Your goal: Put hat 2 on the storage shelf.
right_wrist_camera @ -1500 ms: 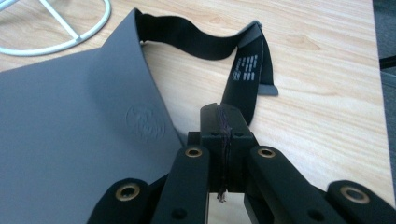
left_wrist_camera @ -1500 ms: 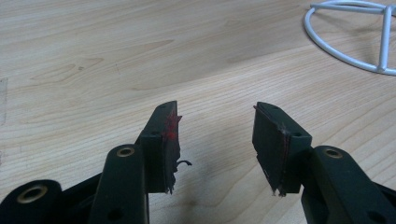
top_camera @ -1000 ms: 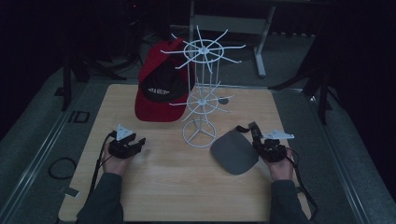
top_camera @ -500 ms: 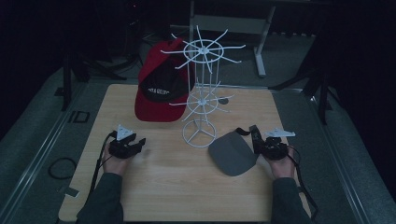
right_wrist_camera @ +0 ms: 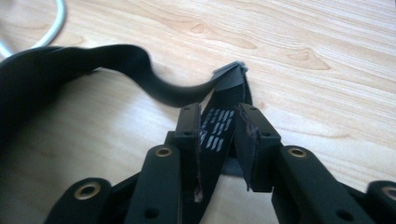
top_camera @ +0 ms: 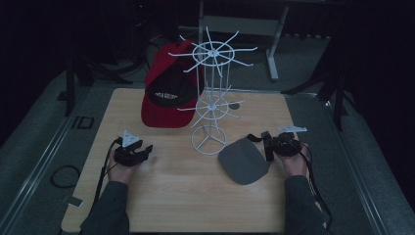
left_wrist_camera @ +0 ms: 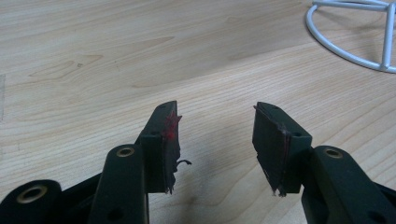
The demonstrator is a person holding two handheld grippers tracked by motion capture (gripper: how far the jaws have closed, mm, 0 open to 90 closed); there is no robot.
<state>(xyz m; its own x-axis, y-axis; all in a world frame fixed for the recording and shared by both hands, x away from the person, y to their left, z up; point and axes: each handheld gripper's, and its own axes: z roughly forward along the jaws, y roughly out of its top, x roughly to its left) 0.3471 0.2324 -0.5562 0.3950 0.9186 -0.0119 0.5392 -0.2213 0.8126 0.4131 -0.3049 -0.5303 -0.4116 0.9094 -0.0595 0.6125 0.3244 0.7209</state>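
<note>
Grey cap's strap between loosening jaws

The right hand-held gripper (right_wrist_camera: 218, 123) has just been opening, the cap (top_camera: 243, 160) strap (right_wrist_camera: 140, 74) between its jaws; the left hand-held gripper (left_wrist_camera: 215, 122) rests released over the desk (left_wrist_camera: 116, 60).

At the lower left of the high view, the left gripper (top_camera: 142, 152) is a black body topped by a grey three-cornered plate, with a black cable trailing back along a dark grey-green sleeve (top_camera: 108, 208). At the lower right, the right gripper (top_camera: 266, 144) matches it, plate and cable included. In the left gripper view the black jaws carry brass-ringed screw holes, and their worn pads (left_wrist_camera: 169, 135) show red smears and frayed edges.
</note>
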